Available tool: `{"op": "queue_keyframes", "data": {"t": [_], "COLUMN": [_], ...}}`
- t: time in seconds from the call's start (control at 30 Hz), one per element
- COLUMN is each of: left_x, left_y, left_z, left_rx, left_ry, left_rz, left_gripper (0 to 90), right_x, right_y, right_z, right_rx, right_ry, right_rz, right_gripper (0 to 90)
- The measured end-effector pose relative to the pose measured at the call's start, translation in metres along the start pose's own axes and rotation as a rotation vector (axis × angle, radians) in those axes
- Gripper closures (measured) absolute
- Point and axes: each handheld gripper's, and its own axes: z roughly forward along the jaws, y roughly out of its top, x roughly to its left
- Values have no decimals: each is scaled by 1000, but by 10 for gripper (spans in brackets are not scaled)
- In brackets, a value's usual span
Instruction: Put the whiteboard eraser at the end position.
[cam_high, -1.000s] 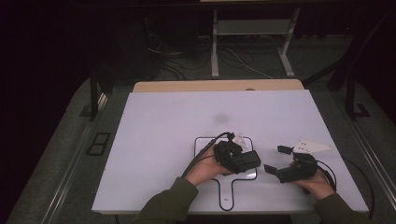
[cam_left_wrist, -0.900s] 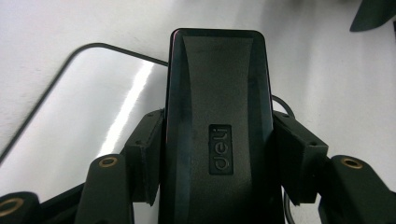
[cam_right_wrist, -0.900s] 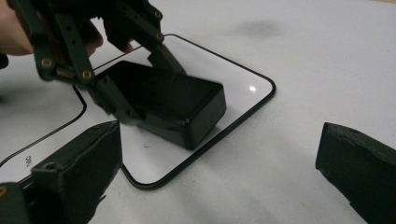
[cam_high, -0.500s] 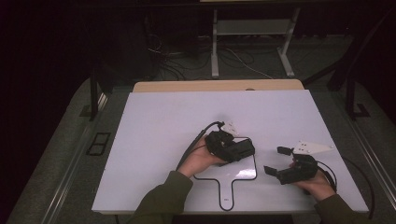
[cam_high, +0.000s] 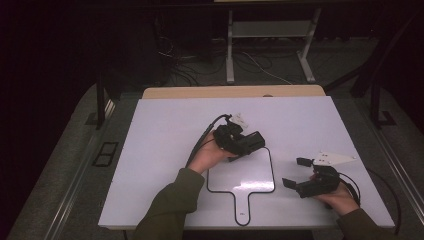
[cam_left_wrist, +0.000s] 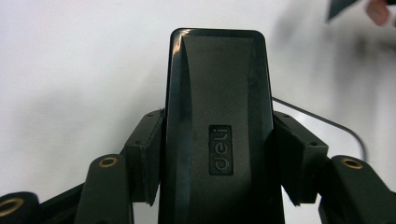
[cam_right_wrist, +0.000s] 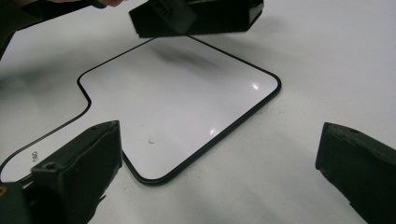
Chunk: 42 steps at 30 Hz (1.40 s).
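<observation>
1. While the left gripper (cam_high: 252, 142) hangs over the top edge of the paddle-shaped whiteboard (cam_high: 245, 175), its jaws are clamped on a black eraser block (cam_left_wrist: 219, 121) stamped "deli"; pads press both long sides.
2. From the right gripper view, the eraser (cam_right_wrist: 196, 16) sits clear above the board's far edge, its shadow on the white face.
3. Right gripper (cam_high: 298, 175): jaws spread wide, nothing between them. It is held low in the right hand (cam_high: 340, 197), just off the board's right side.
4. Whiteboard: thin black rim, rounded corners, short handle toward the person. It lies flat, its face glossy and free of marks.
5. No containers on the surface.
6. Surface: a large white tabletop (cam_high: 165, 145), a wooden strip (cam_high: 235, 91) along its far edge.
7. Room: dark; grey floor, a metal stand (cam_high: 267, 45) and loose cables (cam_high: 185, 60) behind the table.
</observation>
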Motion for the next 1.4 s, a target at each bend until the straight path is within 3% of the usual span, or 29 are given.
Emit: {"op": "queue_keyframes", "data": {"t": [0.47,0.73,0.8,0.87,1.1,1.23,1.4], "left_x": [61,90,93,96,101,102,102], "left_y": [10,11,11,12,6,4,5], "left_z": [11,33,41,44,54,53,51], "left_rx": [-2,9,-7,40,70,29,16], "left_ry": [113,133,136,140,148,124,124], "left_rz": [-95,-134,-146,-135,-149,-181,-175], "left_gripper": [395,395,394,394,390,353,281], "right_x": [1,0,0,0,0,0,-1], "right_y": [-1,0,0,0,0,0,0], "right_z": [2,4,5,5,4,5,5], "right_rx": [0,-2,-3,-3,-2,-2,4], "right_ry": [13,24,26,27,26,28,28], "right_rz": [-6,-5,-6,-7,-6,-10,-16], "right_gripper": [0,0,0,0,0,0,0]}}
